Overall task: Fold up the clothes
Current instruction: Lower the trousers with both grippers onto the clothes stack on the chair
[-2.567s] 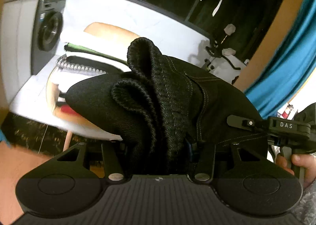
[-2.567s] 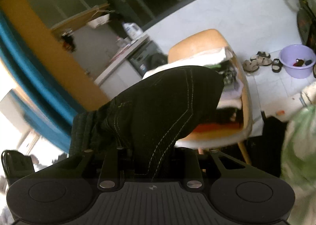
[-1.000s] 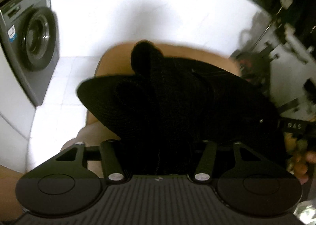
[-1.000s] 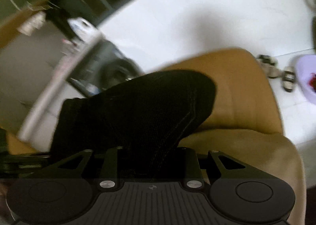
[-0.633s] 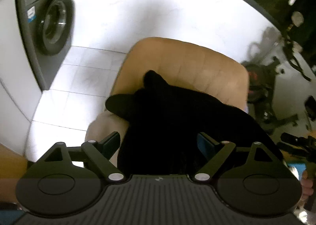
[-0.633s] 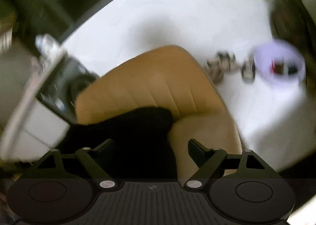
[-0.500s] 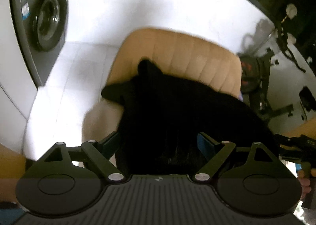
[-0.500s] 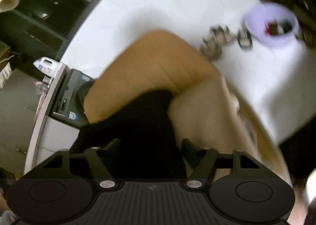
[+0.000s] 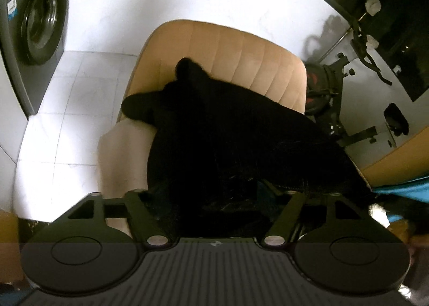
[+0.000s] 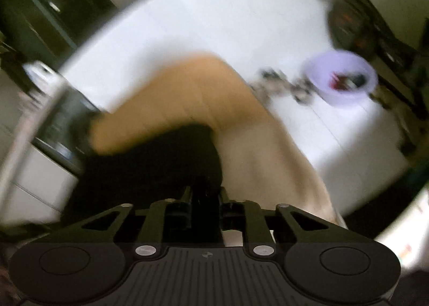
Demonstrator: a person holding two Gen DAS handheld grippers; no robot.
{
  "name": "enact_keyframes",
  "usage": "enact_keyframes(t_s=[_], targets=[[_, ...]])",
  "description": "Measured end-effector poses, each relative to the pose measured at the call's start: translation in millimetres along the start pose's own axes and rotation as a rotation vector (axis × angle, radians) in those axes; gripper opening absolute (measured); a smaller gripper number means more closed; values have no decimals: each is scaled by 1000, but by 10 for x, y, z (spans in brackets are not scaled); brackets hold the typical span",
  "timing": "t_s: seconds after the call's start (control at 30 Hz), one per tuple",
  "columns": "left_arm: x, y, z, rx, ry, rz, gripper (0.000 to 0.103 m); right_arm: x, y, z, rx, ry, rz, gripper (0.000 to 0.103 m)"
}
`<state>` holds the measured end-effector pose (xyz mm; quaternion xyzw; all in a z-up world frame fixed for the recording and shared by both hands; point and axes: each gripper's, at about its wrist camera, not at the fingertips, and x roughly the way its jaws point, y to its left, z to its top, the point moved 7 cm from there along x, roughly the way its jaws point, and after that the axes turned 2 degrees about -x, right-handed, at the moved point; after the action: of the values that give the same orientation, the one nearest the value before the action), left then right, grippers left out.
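Note:
Folded black jeans (image 9: 228, 131) lie on the seat of a tan padded chair (image 9: 254, 59), one corner resting against the backrest. My left gripper (image 9: 214, 193) hangs over the near edge of the jeans. Its fingers (image 9: 142, 212) stand wide apart and are closing, with the dark cloth between them and loose. The right wrist view is blurred. It shows the jeans (image 10: 150, 166) at lower left on the chair (image 10: 174, 96). My right gripper (image 10: 205, 190) is closing to a narrow gap at the jeans' right edge. The gap is dark, and whether cloth is in it I cannot tell.
A grey washing machine (image 9: 34, 29) stands left of the chair on a white tiled floor. An exercise bike (image 9: 329, 86) is to the chair's right, with blue cloth (image 9: 407, 188) at the right edge. A purple basin (image 10: 343, 80) and sandals (image 10: 281, 83) sit on the floor.
Both grippers carried the jeans over the chair, then opened, and the jeans now rest on the seat. Since then the right jaws have narrowed sharply and the right view has swung sideways.

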<state>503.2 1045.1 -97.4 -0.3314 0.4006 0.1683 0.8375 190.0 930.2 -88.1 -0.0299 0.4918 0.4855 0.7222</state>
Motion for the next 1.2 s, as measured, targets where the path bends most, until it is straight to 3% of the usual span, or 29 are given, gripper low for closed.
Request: enact_keyframes(t_s=[0.07, 0.2, 0.3, 0.4, 0.5, 0.6, 0.7, 0.77, 0.8, 0.83, 0.87, 1.0, 1.03, 1.1, 1.13, 1.17, 1.2], targets=[[-44, 107, 45, -47, 9, -21, 79, 45, 18, -58, 11, 1, -53, 31], [-184, 427, 296, -216, -43, -88, 79, -131, 353, 127, -81, -137, -71, 47], [-167, 650, 568, -317, -96, -102, 79, -160, 526, 279, -93, -189, -40, 49], [58, 884, 813, -426, -102, -103, 78, 19, 714, 398, -87, -172, -1, 54], [444, 1059, 968, -489, -57, -104, 77, 238, 901, 494, -84, -151, 26, 61], [839, 1185, 1032, -541, 10, -92, 71, 593, 1003, 499, -85, -96, -17, 61], [1128, 1207, 1029, -607, 81, -155, 69, 884, 1010, 430, -80, -46, -63, 61], [1222, 1196, 1069, -600, 107, -176, 63, 975, 994, 341, -106, -31, -78, 61], [1255, 1190, 1099, -588, 115, -182, 51, 996, 988, 305, -112, -30, -82, 61], [1260, 1167, 1143, -558, 114, -191, 18, 1007, 985, 275, -114, -32, -84, 61], [1233, 1125, 1207, -507, 102, -203, 15, 1018, 982, 244, -117, -34, -86, 61], [925, 807, 1492, -271, -63, -303, 14, 1009, 955, 113, -106, -56, -91, 58], [940, 838, 1499, -267, -63, -278, 14, 1003, 948, 79, -106, -65, -95, 58], [1086, 1011, 1422, -309, 11, -163, 15, 1008, 948, 35, -114, -76, -106, 59], [1142, 1107, 1360, -317, 49, -89, 22, 1014, 956, 35, -119, -77, -112, 59], [1144, 1165, 1312, -321, 67, -48, 39, 1021, 975, 36, -122, -71, -118, 61], [1087, 1176, 1281, -320, 60, -47, 46, 1025, 1000, 43, -121, -61, -123, 63]])
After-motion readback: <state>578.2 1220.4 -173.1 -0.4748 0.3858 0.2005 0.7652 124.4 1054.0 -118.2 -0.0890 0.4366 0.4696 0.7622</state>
